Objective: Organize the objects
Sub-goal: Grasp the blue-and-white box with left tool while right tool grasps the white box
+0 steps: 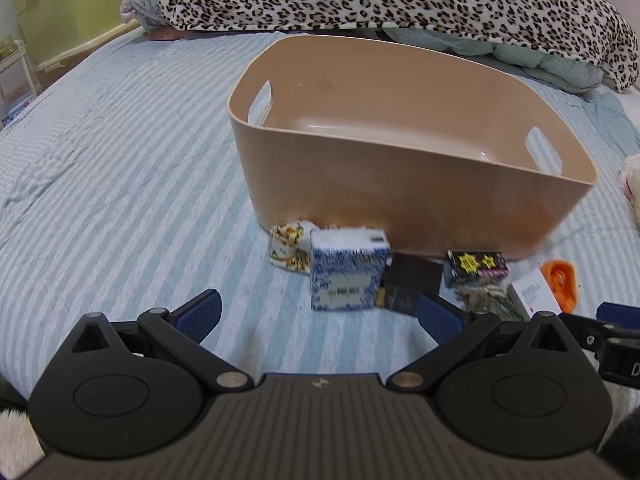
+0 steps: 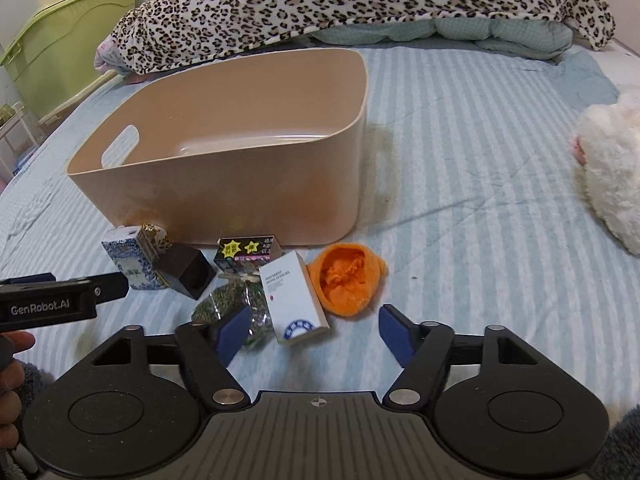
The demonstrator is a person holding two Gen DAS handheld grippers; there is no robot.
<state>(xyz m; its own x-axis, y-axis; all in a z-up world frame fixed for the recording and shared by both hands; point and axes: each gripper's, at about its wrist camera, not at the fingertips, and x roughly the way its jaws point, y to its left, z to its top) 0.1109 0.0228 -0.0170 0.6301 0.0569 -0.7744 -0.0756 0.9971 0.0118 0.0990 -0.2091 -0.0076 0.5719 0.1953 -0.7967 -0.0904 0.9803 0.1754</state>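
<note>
A tan plastic bin (image 1: pixel 420 208) (image 2: pixel 224 184) stands on the striped bed, with nothing showing inside it. Small items lie in a row before it: a blue-white patterned box (image 1: pixel 347 276) (image 2: pixel 130 262), a floral pouch (image 1: pixel 289 246), a dark brown box (image 1: pixel 412 280) (image 2: pixel 188 270), a black box with yellow stars (image 1: pixel 478 268) (image 2: pixel 246 254), a bag of green dried leaves (image 1: pixel 488 300) (image 2: pixel 230 306), a white box (image 2: pixel 294 298) and an orange cloth (image 2: pixel 346 280). My left gripper (image 1: pixel 320 314) is open, just short of the blue-white box. My right gripper (image 2: pixel 312 330) is open around the white box's near end.
A leopard-print blanket (image 2: pixel 340 4) is heaped at the bed's far end. A white plush toy (image 2: pixel 612 168) lies at the right. A green storage cabinet (image 2: pixel 60 40) stands beyond the bed's left side. Striped bedding (image 1: pixel 120 184) stretches left of the bin.
</note>
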